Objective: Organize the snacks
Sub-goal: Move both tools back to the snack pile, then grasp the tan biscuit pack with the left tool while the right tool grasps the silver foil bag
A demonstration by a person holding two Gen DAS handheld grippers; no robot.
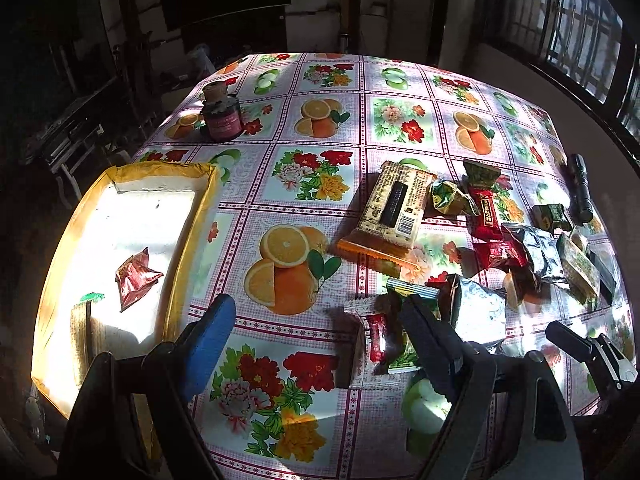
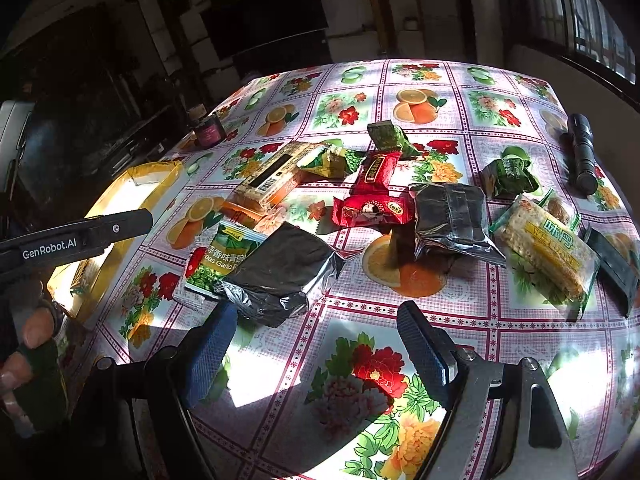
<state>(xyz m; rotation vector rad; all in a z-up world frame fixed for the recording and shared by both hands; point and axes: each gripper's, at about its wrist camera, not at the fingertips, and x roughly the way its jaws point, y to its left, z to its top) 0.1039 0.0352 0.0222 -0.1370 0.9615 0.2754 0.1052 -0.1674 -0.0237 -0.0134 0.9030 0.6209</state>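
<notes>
Hovering over the flowered surface (image 1: 280,152), the left gripper (image 1: 316,320) has its jaws spread with nothing between them; only cloth shows in the gap. Left of it sits a yellow-rimmed tray (image 1: 196,216) holding a small red packet (image 1: 136,278) and a cracker pack (image 1: 82,336) near its front end. Right of the gripper lies the heap of loose snacks: a long biscuit pack (image 1: 394,208), a silver pouch (image 1: 478,312) and a red candy wrapper (image 1: 486,216). A dark jar (image 1: 222,114) stands far back, a black flashlight (image 1: 580,192) at the right edge.

From the right wrist, the right gripper (image 2: 316,332) is likewise spread and empty (its left finger's tip overlaps a dark foil pouch (image 2: 280,272)). Beyond lie a green peas packet (image 2: 222,256), a second foil pouch (image 2: 452,216) and a yellow cracker pack (image 2: 548,252), all on the surface outside the tray.
</notes>
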